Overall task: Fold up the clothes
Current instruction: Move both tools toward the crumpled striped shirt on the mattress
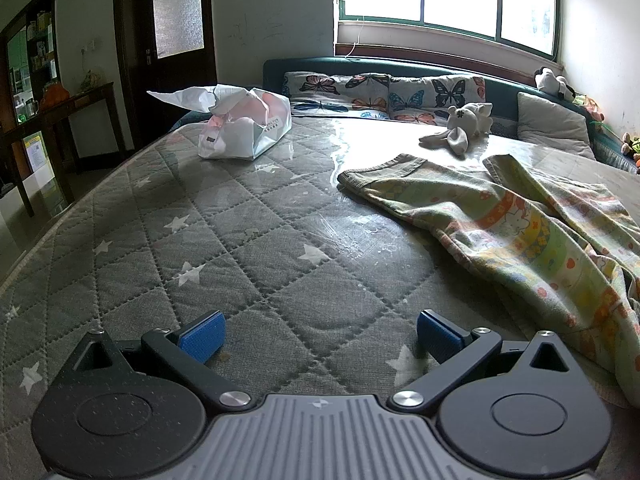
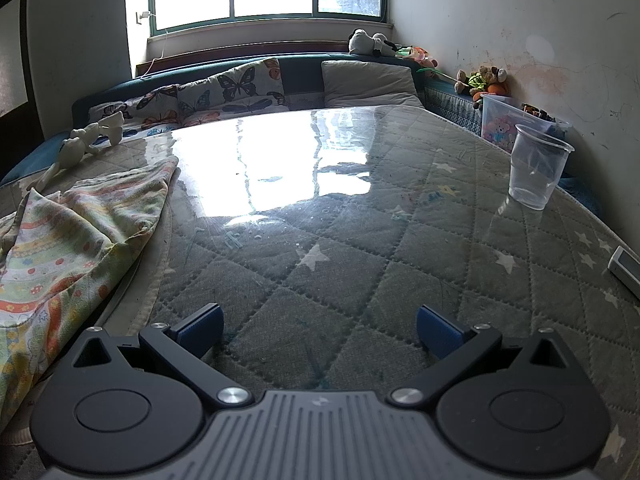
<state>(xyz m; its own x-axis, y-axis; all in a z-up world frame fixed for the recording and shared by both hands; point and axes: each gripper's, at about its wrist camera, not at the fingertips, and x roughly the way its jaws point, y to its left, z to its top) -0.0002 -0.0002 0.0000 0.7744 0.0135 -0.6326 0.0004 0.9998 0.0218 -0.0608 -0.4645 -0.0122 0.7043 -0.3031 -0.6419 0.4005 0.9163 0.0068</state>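
Note:
A pale green garment with orange and yellow cartoon print (image 1: 520,236) lies rumpled on the grey quilted mattress (image 1: 240,240). In the left wrist view it spreads over the right side; in the right wrist view the same garment (image 2: 68,248) lies at the left. My left gripper (image 1: 320,334) hovers over bare mattress to the left of the cloth, open, nothing between its blue pads. My right gripper (image 2: 320,330) is open too, over bare mattress (image 2: 360,260) to the right of the cloth. Neither touches the garment.
A white plastic bag (image 1: 240,124) sits far left on the bed. A white soft toy (image 1: 464,124) lies near butterfly-print pillows (image 1: 380,96). A clear plastic cup (image 2: 536,164) stands at the right edge, a small white box (image 2: 626,270) beyond it. Toys line the wall.

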